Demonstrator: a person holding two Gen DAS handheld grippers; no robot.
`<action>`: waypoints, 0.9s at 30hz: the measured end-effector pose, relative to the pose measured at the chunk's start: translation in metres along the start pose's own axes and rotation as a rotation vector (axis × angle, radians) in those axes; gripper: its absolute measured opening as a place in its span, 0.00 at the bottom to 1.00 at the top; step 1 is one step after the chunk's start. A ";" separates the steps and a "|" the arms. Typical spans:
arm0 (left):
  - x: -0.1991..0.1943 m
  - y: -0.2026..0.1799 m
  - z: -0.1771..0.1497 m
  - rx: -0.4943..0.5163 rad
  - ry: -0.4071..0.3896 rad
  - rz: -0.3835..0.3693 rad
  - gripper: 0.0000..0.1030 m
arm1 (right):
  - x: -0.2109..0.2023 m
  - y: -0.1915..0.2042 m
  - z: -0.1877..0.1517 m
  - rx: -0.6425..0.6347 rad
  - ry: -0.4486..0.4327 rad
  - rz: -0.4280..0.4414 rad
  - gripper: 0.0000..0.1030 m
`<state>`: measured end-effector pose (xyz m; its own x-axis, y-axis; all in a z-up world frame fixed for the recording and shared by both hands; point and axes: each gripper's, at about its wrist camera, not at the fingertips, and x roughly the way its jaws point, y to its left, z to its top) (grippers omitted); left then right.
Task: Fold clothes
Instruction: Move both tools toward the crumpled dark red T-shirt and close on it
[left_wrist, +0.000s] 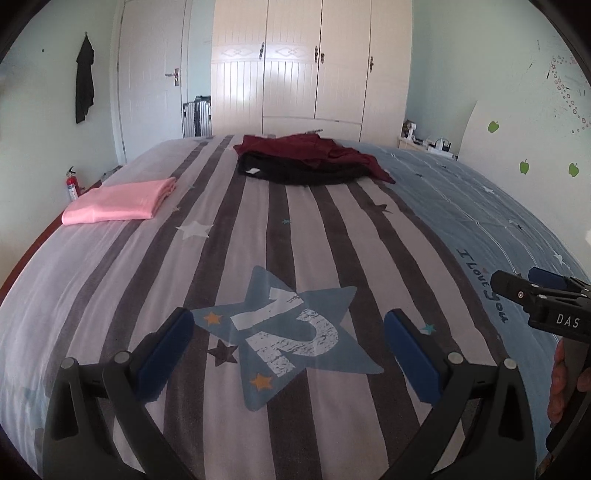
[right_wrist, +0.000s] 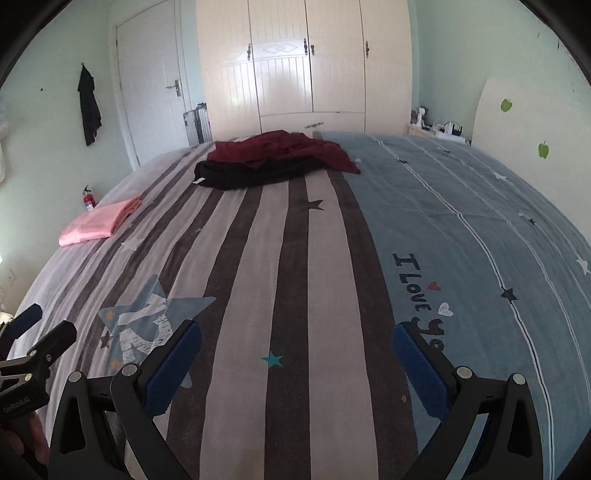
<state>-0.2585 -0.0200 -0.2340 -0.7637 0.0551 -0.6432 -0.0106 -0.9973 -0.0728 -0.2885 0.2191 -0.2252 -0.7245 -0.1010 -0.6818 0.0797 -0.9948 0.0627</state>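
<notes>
**Far ahead of both jaws: the unfolded heap**

Straight ahead, well beyond my left gripper (left_wrist: 288, 350) and right gripper (right_wrist: 297, 363), both wide open and empty, lies the maroon garment (left_wrist: 310, 149) crumpled atop a black garment (left_wrist: 295, 171), long axis crosswise. A folded pink garment (left_wrist: 122, 203) sits forward-left, nearer my left.

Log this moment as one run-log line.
left claw open, empty | right claw open, empty | pink garment folded | maroon garment atop black garment, unfolded
</notes>
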 end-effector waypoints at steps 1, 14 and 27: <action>0.004 0.000 0.009 -0.006 0.025 0.001 0.99 | 0.005 0.000 0.010 0.003 0.008 0.005 0.99; 0.072 0.027 0.143 -0.084 0.094 0.016 0.99 | 0.067 0.001 0.134 0.036 0.107 0.063 0.99; 0.274 0.052 0.261 -0.019 0.082 -0.126 0.99 | 0.238 0.022 0.264 0.062 0.087 0.043 0.99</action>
<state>-0.6369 -0.0693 -0.2147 -0.7020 0.1847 -0.6878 -0.0908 -0.9811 -0.1708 -0.6403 0.1704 -0.1937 -0.6589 -0.1448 -0.7382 0.0644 -0.9886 0.1365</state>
